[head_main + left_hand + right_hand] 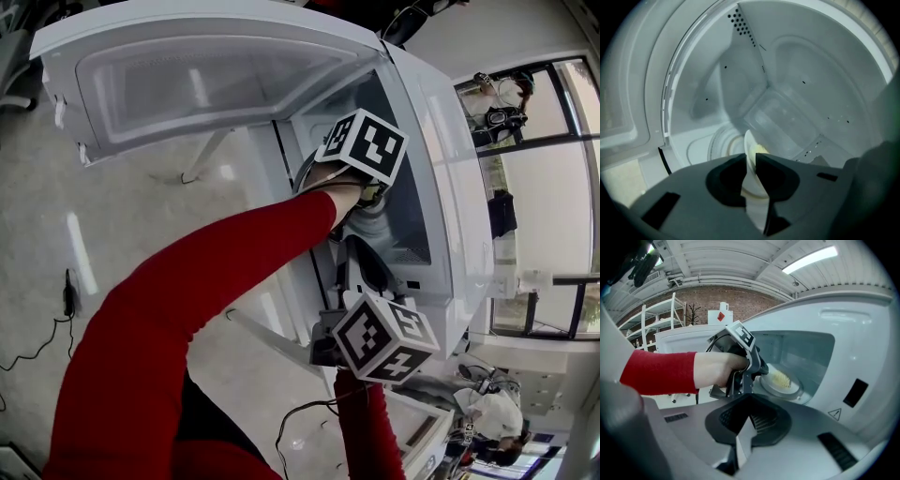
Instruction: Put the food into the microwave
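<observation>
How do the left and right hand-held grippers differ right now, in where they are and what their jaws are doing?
The left hand-held gripper reaches inside the microwave; the right hand-held gripper sits outside its opening. The left's jaws stand apart around the rim of the plate; the right's are together, with nothing between. Both point toward the microwave.

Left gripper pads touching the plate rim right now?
Cannot tell. In the left gripper view the plate rim sits between the jaws of the left gripper; neither a gap nor contact shows plainly.
</observation>
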`<state>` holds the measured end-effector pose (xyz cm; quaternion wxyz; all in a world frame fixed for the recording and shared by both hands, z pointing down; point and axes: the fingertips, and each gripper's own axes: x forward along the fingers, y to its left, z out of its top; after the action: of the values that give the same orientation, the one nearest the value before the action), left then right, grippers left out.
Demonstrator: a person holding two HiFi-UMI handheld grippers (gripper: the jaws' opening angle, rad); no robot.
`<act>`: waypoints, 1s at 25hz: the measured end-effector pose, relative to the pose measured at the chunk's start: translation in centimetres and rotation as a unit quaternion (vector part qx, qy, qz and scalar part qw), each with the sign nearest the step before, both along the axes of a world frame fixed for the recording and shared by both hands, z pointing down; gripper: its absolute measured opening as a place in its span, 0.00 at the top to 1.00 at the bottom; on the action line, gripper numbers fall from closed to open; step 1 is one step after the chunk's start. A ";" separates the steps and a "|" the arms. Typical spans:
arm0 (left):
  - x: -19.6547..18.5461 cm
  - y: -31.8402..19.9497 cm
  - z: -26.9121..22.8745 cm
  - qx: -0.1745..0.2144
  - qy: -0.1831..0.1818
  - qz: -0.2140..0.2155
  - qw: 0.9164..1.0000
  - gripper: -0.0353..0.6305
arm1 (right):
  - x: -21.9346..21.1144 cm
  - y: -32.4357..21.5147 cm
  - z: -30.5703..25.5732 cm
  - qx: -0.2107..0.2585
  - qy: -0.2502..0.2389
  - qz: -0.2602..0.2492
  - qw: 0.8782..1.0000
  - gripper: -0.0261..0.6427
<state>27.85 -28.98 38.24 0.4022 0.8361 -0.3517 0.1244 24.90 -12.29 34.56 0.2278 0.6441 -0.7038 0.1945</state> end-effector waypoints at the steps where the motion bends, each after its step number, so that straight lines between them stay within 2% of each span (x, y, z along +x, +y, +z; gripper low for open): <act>1: 0.0 0.0 0.0 0.007 -0.008 0.001 1.000 0.85 | 0.0 0.0 0.0 0.000 0.000 0.000 1.000 0.94; 8: 0.0 -0.2 -0.2 0.080 -0.078 0.020 0.994 0.82 | 0.3 0.0 -0.1 -0.001 0.004 0.004 1.000 0.94; 10: -0.1 -0.2 0.4 0.086 -0.093 0.021 0.992 0.80 | 0.3 0.0 -0.2 -0.001 0.004 0.005 1.000 0.94; 13: -0.5 -0.1 1.2 0.082 -0.091 0.013 0.992 0.79 | 0.2 0.1 -0.3 0.000 0.005 0.004 1.000 0.94; 19: -0.4 -0.1 1.1 0.107 -0.107 0.009 0.988 0.78 | 0.2 0.4 -0.3 0.000 0.007 0.004 1.000 0.94; 22: -0.5 -0.2 1.4 0.106 -0.110 0.007 0.988 0.77 | 0.2 0.4 -0.2 -0.001 0.008 0.003 1.000 0.94; 25: -0.6 -0.2 1.6 0.119 -0.129 0.012 0.984 0.76 | 0.3 0.4 -0.2 -0.002 0.009 0.004 1.000 0.94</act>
<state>27.28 -29.23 39.81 0.2495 0.8592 -0.4029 0.1931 25.25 -11.86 34.34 0.2352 0.6483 -0.6985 0.1911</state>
